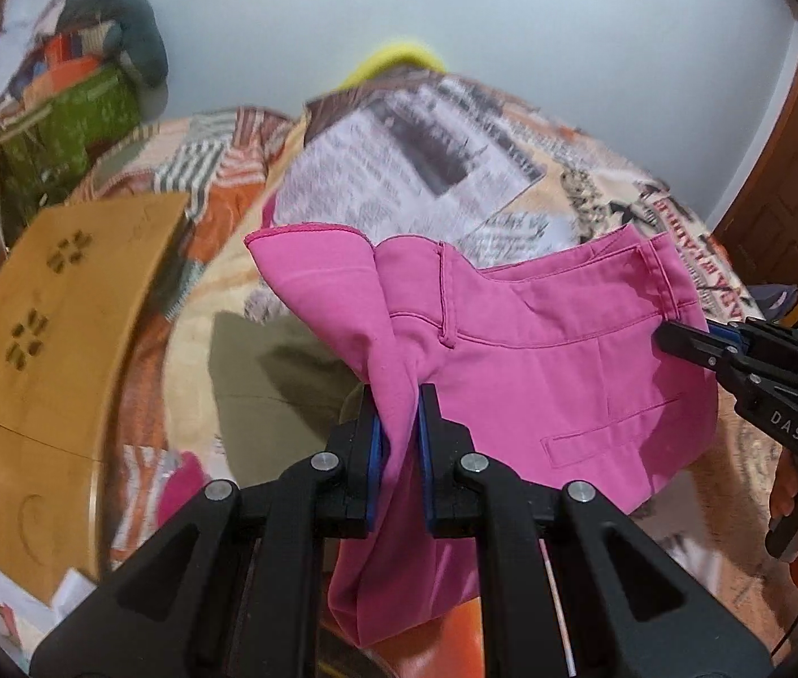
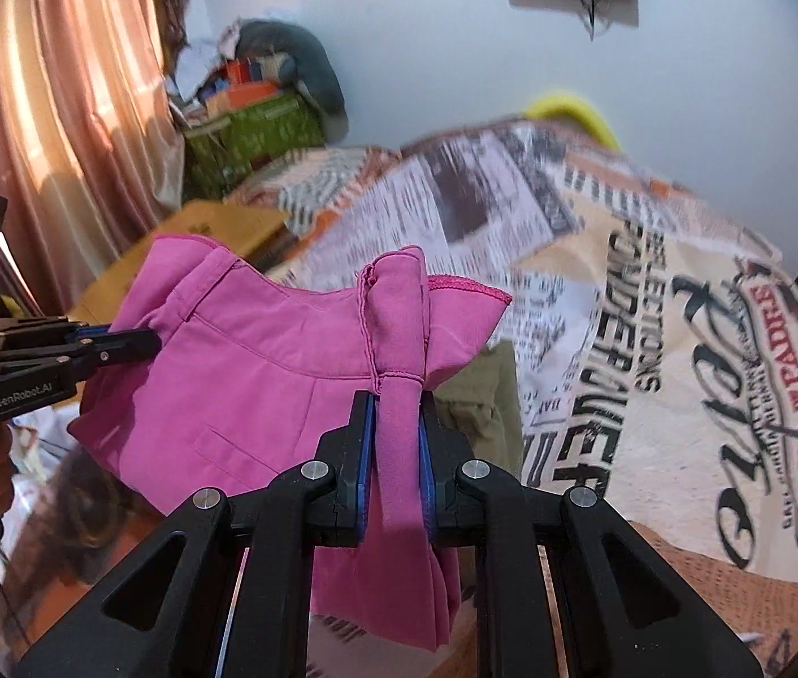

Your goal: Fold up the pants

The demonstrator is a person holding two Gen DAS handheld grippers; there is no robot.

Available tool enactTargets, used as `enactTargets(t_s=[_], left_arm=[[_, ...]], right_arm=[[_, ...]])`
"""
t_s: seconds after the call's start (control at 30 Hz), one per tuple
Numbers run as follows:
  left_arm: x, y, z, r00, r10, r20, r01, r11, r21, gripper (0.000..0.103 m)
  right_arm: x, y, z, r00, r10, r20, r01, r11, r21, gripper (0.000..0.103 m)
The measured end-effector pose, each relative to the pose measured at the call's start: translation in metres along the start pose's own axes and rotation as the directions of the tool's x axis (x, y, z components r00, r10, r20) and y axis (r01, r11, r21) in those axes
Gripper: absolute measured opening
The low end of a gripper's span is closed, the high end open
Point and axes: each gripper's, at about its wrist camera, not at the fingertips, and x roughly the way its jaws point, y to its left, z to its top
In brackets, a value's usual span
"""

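The pink pants (image 1: 540,350) hang stretched between both grippers above the bed, waistband and back pocket facing the left wrist camera. My left gripper (image 1: 399,395) is shut on a bunched edge of the fabric. In the same view my right gripper (image 1: 667,339) pinches the far side near the waistband. From the right wrist view, my right gripper (image 2: 397,401) is shut on a rolled fold of the pants (image 2: 263,373), and the left gripper (image 2: 144,342) clamps the opposite edge. The lower part of the pants droops below the jaws.
The bed carries a newspaper-print cover (image 1: 455,158) (image 2: 653,339), with an olive garment (image 1: 263,384) (image 2: 484,395) lying under the pants. A wooden board (image 1: 60,339) sits at the left. Green bags and clutter (image 2: 257,135) stand by the curtain (image 2: 60,113).
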Motion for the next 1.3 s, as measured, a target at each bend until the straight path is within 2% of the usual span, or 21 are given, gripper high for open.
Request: enactTargets(t_s=[0.23,0.3,0.33,0.43,0.47,0.5,0.63,0.83,0.9,1.03,1.13,1.27,1.3], left_arm=[[0.048,0.006,-0.009,0.995,0.073,-0.065,-0.074,0.997,-0.009,0.011],[0.050,0.005,-0.014,0.993,0.091,-0.069,-0.091,0.996,0.006,0.015],[0.048,0.006,-0.017,0.992,0.106,-0.071,-0.105,0.994,0.015,0.020],[0.038,0.011,-0.021,0.989,0.114,-0.091,-0.113,0.993,0.016,0.026],[0.031,0.013,-0.022,0.989,0.112,-0.098,-0.112,0.994,0.009,0.026],[0.026,0.014,-0.022,0.989,0.110,-0.099,-0.110,0.994,0.004,0.026],[-0.015,0.012,-0.017,0.993,0.099,-0.065,-0.100,0.995,-0.009,0.026],[-0.101,-0.019,-0.008,0.996,0.061,0.058,-0.062,0.998,0.017,0.026],[-0.135,-0.032,-0.008,0.993,0.036,0.108,-0.039,0.999,0.024,0.026],[-0.212,-0.063,-0.012,0.974,0.000,0.227,-0.015,0.998,0.063,0.027],[-0.263,-0.085,-0.024,0.949,-0.008,0.316,-0.021,0.996,0.089,0.028],[-0.329,-0.110,-0.049,0.902,-0.008,0.432,-0.037,0.995,0.097,0.033],[-0.345,-0.116,-0.058,0.886,-0.007,0.464,-0.043,0.994,0.098,0.041]], right_arm=[[0.050,-0.005,-0.015,0.989,-0.045,-0.141,0.042,0.999,-0.021,0.014],[0.051,-0.005,-0.016,0.987,-0.044,-0.153,0.041,0.999,-0.021,0.018],[0.048,-0.005,-0.016,0.988,-0.052,-0.148,0.049,0.999,-0.024,0.018],[0.037,-0.004,-0.016,0.987,-0.076,-0.139,0.071,0.997,-0.037,0.032],[0.034,-0.004,-0.016,0.988,-0.073,-0.135,0.069,0.997,-0.034,0.038],[0.026,-0.004,-0.017,0.989,-0.067,-0.132,0.064,0.998,-0.027,0.039],[-0.002,-0.004,-0.011,0.994,-0.050,-0.102,0.048,0.999,-0.014,0.039],[-0.080,0.004,0.007,1.000,-0.016,0.023,0.016,1.000,0.003,0.040],[-0.113,0.008,0.011,0.996,-0.006,0.086,0.005,1.000,0.010,0.047],[-0.178,0.019,0.014,0.980,0.012,0.198,-0.014,1.000,0.007,0.047],[-0.233,0.034,0.011,0.954,0.023,0.298,-0.019,1.000,-0.015,0.047],[-0.294,0.060,-0.003,0.911,0.058,0.409,-0.038,0.998,-0.056,0.047],[-0.307,0.067,-0.008,0.900,0.066,0.431,-0.043,0.997,-0.063,0.047]])
